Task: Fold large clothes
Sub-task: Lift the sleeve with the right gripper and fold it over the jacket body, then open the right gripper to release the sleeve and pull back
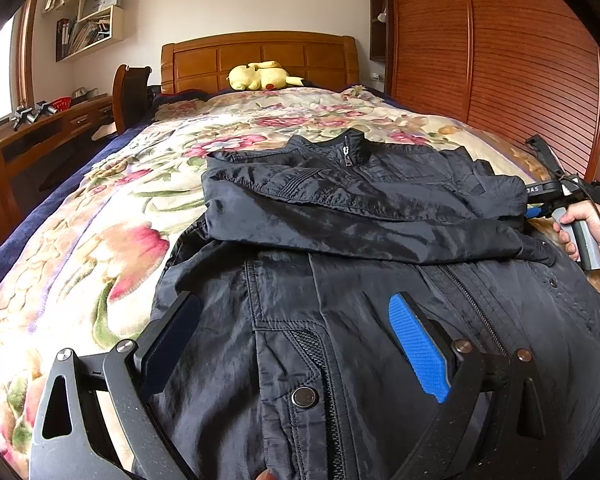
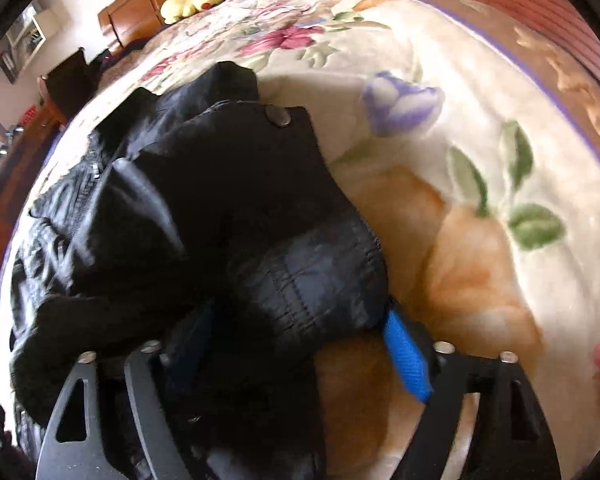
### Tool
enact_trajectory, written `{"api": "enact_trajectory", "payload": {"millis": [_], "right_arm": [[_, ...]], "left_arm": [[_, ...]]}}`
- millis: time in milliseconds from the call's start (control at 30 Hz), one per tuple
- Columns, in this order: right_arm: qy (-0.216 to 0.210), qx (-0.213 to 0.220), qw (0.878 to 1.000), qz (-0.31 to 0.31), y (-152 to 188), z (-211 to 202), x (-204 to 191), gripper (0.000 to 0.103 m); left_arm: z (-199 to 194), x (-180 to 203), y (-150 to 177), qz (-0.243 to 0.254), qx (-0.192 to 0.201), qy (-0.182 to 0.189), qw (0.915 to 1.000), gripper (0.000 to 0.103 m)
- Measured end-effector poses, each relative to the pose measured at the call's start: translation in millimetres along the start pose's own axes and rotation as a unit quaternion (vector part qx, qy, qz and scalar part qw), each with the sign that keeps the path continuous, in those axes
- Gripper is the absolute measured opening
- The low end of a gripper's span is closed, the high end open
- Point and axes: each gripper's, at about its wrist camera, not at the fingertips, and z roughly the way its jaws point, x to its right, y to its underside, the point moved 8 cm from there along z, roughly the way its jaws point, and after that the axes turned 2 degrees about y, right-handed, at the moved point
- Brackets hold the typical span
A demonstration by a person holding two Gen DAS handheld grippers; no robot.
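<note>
Lying zipped on the floral blanket (image 1: 100, 208) of the bed, the black jacket (image 1: 340, 216) is shown with sleeves folded across; the left gripper (image 1: 296, 344) jaws are held open over the hem, the right gripper (image 2: 296, 344) jaws parted around the cuff (image 2: 312, 276) without pinching it.

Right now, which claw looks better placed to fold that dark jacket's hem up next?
Probably the left claw: it hangs open right over the jacket hem. The right claw sits at the sleeve side.

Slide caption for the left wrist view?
Open left gripper hovers over a dark jacket spread on a floral blanket.
</note>
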Motion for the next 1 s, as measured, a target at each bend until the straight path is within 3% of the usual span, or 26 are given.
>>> {"api": "enact_trajectory", "payload": {"millis": [67,167,333,467,733,867,1000], "right_arm": [[-0.002,0.003,1.000,-0.011,2,-6,-4,0.041],[0.042,0.036,0.996,-0.063,-5,-27,-12,0.021],[0.057,0.093,0.985,-0.133,-19,-83,-59,0.018],[0.025,0.129,0.977,-0.168,-15,-127,-108,0.018],[-0.041,0.161,0.955,-0.247,47,-187,-195,0.018],[-0.060,0.170,0.947,-0.266,82,-204,-214,0.018],[-0.068,0.169,0.944,-0.274,95,-207,-218,0.018]], "left_arm": [[0,1,0,0.001,0.002,0.001,1.0000,0.096],[-1,4,-1,0.006,0.004,0.009,0.9999,0.096],[-5,7,-2,0.010,0.008,0.021,0.9997,0.096],[-11,9,-3,0.005,0.013,0.040,0.9991,0.096],[-35,3,-2,0.002,0.023,0.057,0.9981,0.096],[-44,-2,4,0.001,0.023,0.060,0.9979,0.096],[-49,-7,10,-0.007,0.021,0.061,0.9979,0.096]]}}
